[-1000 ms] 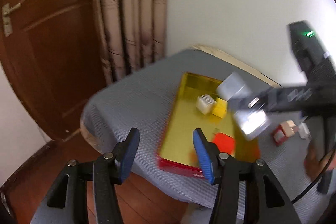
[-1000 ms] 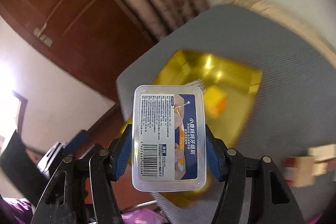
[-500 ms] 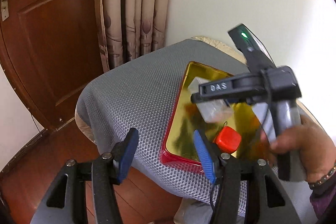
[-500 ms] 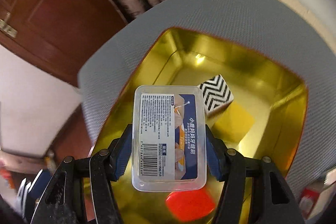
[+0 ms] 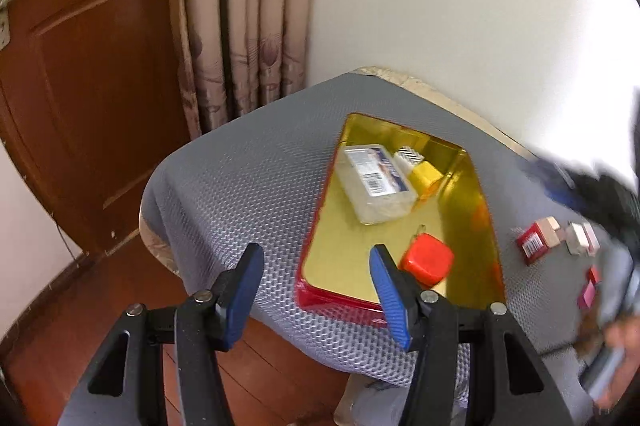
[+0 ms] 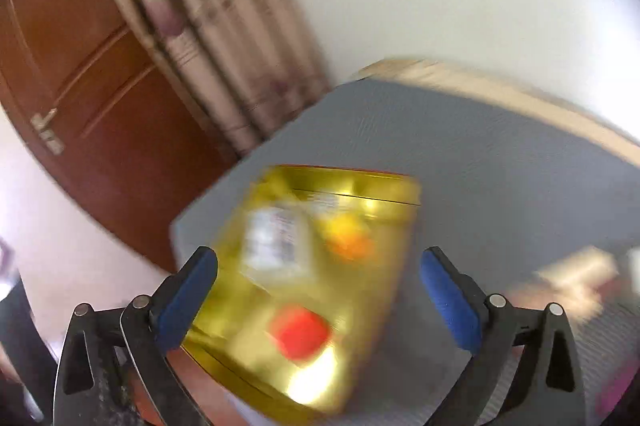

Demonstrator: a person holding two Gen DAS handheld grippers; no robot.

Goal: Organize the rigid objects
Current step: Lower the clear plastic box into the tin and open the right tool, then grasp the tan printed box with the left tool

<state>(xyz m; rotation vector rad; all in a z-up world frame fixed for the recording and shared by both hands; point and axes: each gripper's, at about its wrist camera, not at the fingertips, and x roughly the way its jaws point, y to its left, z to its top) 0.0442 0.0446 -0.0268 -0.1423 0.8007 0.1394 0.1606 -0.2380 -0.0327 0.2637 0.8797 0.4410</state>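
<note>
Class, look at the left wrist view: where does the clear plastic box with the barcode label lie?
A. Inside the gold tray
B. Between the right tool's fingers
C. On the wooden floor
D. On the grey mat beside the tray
A: the clear plastic box lies flat inside the gold tray, next to the yellow block.

Take the tray (image 5: pixel 476 170) as your landmark: it sits on the mesh-covered table (image 5: pixel 248 186), near its left front corner. In the tray, the clear plastic box (image 5: pixel 376 182) lies toward the far left, with the zigzag-patterned cube (image 5: pixel 408 158) and another cube (image 5: pixel 426 175) just right of it. A third cube (image 5: pixel 428 260) rests by the tray's near end. Right of the tray, outside it, small boxes (image 5: pixel 538 240) lie on the table.
</note>
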